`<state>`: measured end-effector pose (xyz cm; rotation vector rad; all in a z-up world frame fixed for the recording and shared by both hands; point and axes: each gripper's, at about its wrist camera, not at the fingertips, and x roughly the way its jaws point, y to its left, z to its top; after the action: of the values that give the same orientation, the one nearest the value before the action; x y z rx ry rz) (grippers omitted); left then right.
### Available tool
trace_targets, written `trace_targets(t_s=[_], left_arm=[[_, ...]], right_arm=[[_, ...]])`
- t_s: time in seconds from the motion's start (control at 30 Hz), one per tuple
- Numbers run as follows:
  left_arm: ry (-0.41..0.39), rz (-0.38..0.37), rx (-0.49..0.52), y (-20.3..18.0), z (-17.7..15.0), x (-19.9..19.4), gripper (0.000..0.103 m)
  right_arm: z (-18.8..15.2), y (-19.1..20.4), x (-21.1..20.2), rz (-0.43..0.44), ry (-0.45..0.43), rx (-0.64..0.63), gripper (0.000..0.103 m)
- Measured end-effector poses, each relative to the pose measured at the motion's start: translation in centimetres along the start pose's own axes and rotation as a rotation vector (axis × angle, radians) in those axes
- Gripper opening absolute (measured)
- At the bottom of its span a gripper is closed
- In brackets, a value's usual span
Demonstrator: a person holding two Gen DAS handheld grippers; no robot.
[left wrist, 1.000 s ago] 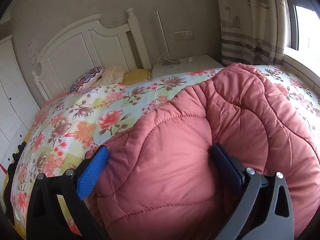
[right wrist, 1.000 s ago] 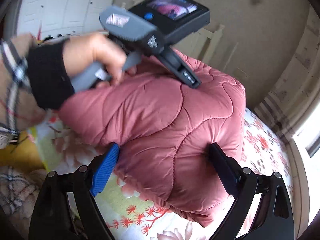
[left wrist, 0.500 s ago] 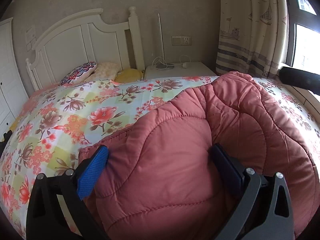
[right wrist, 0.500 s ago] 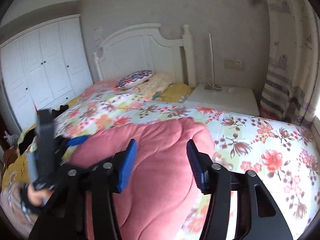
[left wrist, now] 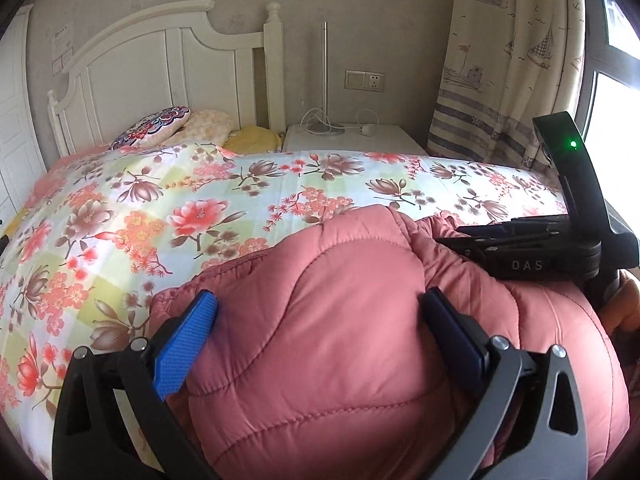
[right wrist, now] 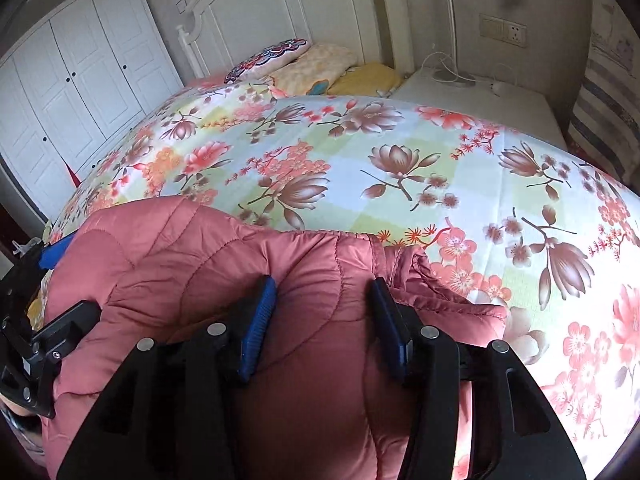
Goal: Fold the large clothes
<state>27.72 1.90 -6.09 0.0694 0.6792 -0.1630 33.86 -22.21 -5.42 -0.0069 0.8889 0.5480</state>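
Nearest you, your left gripper point(left wrist: 320, 320) has its jaws spread wide around a thick bulge of the pink quilted coat point(left wrist: 340, 360); the blue pads point(left wrist: 182, 350) touch the padding but I judge them released, not pinching. Your right gripper point(right wrist: 324, 316) has its jaws narrower, with a ridge of the same coat between them; whether they truly clamp it I cannot tell. The coat lies bunched at the near edge of the bed point(right wrist: 400, 148), on the flowered cover. The risk is that slick, puffy fabric slips out if you lift with only a shallow bite, and the fold springs open. With both grippers so close together, they may also knock each other. Farther off, the pillows point(left wrist: 160, 128) and nightstand point(left wrist: 352, 140) sit well clear
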Motion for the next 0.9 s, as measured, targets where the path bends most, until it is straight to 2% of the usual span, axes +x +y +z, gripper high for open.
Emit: trace_targets(t_s=[0.1,0.17,0.23,0.27,0.37,0.4,0.43,0.5,0.67,0.83,0.9], left_arm=[[0.002,-0.003,-0.003,0.1,0.0,0.0,0.101],[-0.001,-0.005,-0.003,0.0,-0.1,0.0,0.101],[-0.006,-0.005,-0.008,0.1,-0.2,-0.2,0.101],[-0.008,-0.008,-0.013,0.2,-0.2,-0.2,0.101],[-0.010,-0.017,-0.026,0.4,-0.3,-0.4,0.101],[-0.010,-0.017,-0.027,0.4,-0.3,-0.4,0.101],[-0.010,-0.016,-0.027,0.4,-0.3,-0.4,0.101],[0.001,-0.001,-0.025,0.4,-0.3,-0.4,0.101],[0.006,0.010,-0.019,0.5,-0.7,-0.6,0.101],[0.009,0.042,0.004,0.8,-1.5,-0.9,0.101],[0.014,0.022,-0.004,1.4,-1.9,-0.8,0.101]], right_arm=[[0.0,0.2,0.1,-0.019,0.015,-0.004,0.050],[0.8,1.1,-0.5,-0.086,0.054,-0.058,0.051],[2.0,2.5,-1.9,-0.169,0.045,-0.133,0.051],[2.4,3.1,-2.8,-0.177,0.013,-0.146,0.051],[3.3,3.7,-5.5,-0.095,-0.092,-0.106,0.051],[3.3,3.8,-5.3,-0.090,-0.087,-0.101,0.051],[3.1,4.1,-4.1,-0.106,-0.043,-0.121,0.051],[1.5,4.4,0.5,-0.134,0.127,-0.173,0.052],[1.2,3.6,1.1,-0.107,0.107,-0.133,0.055],[0.8,3.6,0.9,-0.150,0.089,-0.131,0.057],[1.0,3.7,0.9,-0.184,0.085,-0.121,0.064]])
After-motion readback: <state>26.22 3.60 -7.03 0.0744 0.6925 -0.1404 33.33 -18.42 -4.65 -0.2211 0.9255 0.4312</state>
